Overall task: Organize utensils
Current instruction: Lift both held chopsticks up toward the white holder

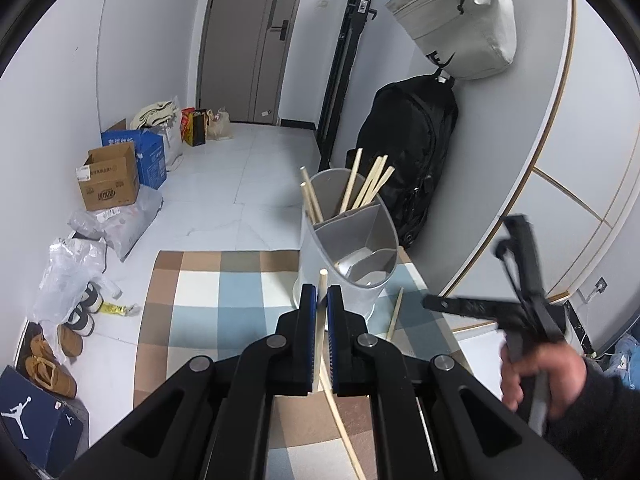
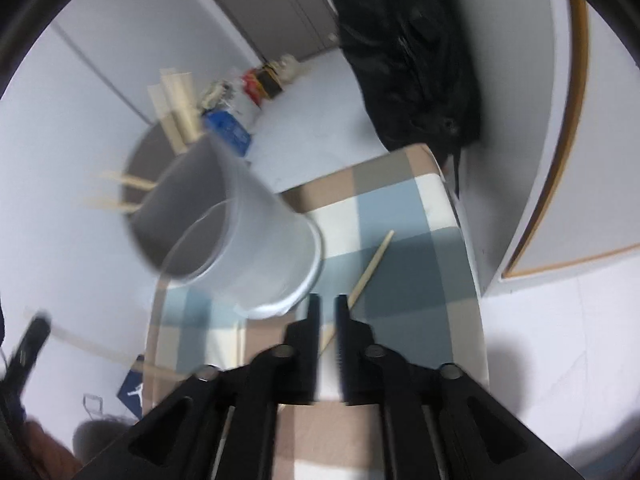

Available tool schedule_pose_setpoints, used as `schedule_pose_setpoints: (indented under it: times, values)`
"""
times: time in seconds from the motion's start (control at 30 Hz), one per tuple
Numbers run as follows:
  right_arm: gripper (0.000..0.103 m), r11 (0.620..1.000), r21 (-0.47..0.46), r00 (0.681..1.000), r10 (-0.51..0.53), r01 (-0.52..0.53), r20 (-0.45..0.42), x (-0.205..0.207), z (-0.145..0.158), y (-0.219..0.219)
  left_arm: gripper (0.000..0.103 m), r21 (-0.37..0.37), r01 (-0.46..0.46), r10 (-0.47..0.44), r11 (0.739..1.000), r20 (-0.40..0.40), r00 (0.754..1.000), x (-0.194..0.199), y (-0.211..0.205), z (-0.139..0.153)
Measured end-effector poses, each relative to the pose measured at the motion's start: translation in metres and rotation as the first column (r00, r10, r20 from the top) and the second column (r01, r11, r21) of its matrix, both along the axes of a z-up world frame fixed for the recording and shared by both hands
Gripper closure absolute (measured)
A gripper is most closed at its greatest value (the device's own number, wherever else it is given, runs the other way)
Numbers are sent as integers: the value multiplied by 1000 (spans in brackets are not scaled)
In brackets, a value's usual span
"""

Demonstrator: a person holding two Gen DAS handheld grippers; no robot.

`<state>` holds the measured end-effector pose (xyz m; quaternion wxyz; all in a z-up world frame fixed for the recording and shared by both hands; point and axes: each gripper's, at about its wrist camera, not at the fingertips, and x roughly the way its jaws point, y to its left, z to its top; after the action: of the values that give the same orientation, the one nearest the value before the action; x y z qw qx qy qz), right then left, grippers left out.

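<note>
A single chopstick (image 1: 321, 320) is being pinched between the pressed-together pads of the left gripper (image 1: 321, 300), its long axis running along the fingers and its tip pointing up toward the grey divided holder (image 1: 348, 248). More chopsticks (image 1: 368, 184) are standing tilted in the holder's far compartment. Another loose chopstick (image 2: 370, 268) is lying on the checked cloth (image 2: 400, 208), slanting away to the upper right. The right gripper (image 2: 329, 304) is being held over its near end, fingers slightly spread with nothing gripped.

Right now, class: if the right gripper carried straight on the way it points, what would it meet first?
Probably the loose chopstick on the checked cloth, just past the right gripper; blur makes depth uncertain.
</note>
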<state>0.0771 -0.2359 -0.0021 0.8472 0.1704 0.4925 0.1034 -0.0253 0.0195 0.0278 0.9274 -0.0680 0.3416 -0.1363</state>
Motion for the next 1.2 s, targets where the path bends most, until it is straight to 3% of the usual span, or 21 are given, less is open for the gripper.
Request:
schedule_pose_setpoints:
  times: [0.17,0.33,0.5,0.6,0.8,1.13,1.2]
  values:
    - [77,999,-41,994,-38,34,-100,41,-26,-2,101,-20,-11,11,1000,-26,1000,3,9,-3]
    - [77,993,-110,982,-59,40,-180,55,-48,8,101,-20,-7,7,1000,-14,1000,2,14,0]
    - [90,976,-213,984,-89,54,-157,54,-47,17,101,-32,-5,5,999,-7,1000,3,17,3]
    - [92,968,-248,985,-79,40,-151,54,-46,18,101,-34,-7,7,999,-7,1000,3,18,3]
    - [103,979,-202,985,-53,20,-162,37,-49,12,101,-31,-10,11,999,6,1000,-1,19,6]
    - [103,995,-48,975,-95,87,-202,18,-53,-28,101,-21,-2,2,1000,8,1000,-7,15,10]
    - [100,991,48,973,-110,122,-204,20,-50,-40,101,-20,0,0,1000,12,1000,-8,13,11]
